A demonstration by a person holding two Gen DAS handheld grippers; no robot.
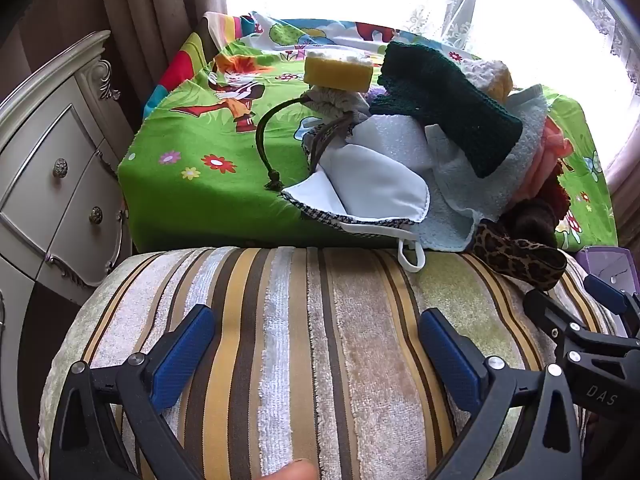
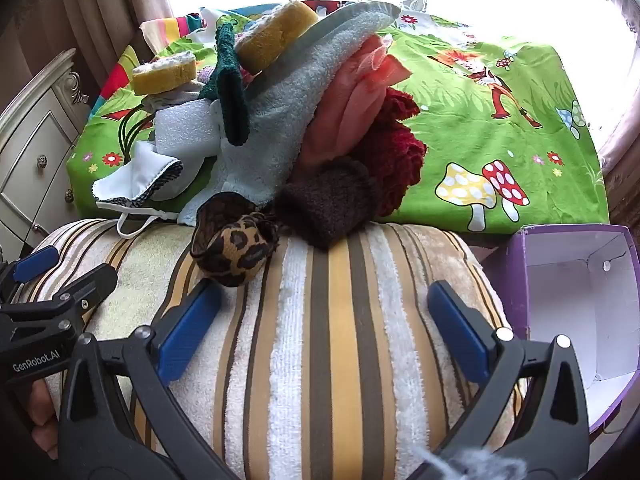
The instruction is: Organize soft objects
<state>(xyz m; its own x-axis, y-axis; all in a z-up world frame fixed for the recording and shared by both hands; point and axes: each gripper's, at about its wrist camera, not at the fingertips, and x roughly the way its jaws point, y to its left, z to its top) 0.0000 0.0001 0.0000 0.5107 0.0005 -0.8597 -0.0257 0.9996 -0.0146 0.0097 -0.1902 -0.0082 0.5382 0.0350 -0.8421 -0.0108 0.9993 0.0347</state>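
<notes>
Left gripper [image 1: 318, 354]: jaws spread wide, nothing between the blue pads [image 1: 182, 350], pitched steeply down. Right gripper [image 2: 326, 330]: same, wide apart and empty, also tilted down. The two sit side by side, close together, each showing in the other's view. Fingertip [image 1: 290, 470] visible at bottom edge.

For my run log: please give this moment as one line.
left gripper: open, empty | right gripper: open, empty | soft pile: untouched | purple box: empty

Your right gripper [image 2: 324, 332] hangs wide open above the striped cushion [image 2: 320, 360].
Beyond the cushion lies the soft pile [image 2: 280, 120]; the leopard-print ball [image 2: 234, 246] rests on it, the purple box [image 2: 580, 300] beside it.
</notes>
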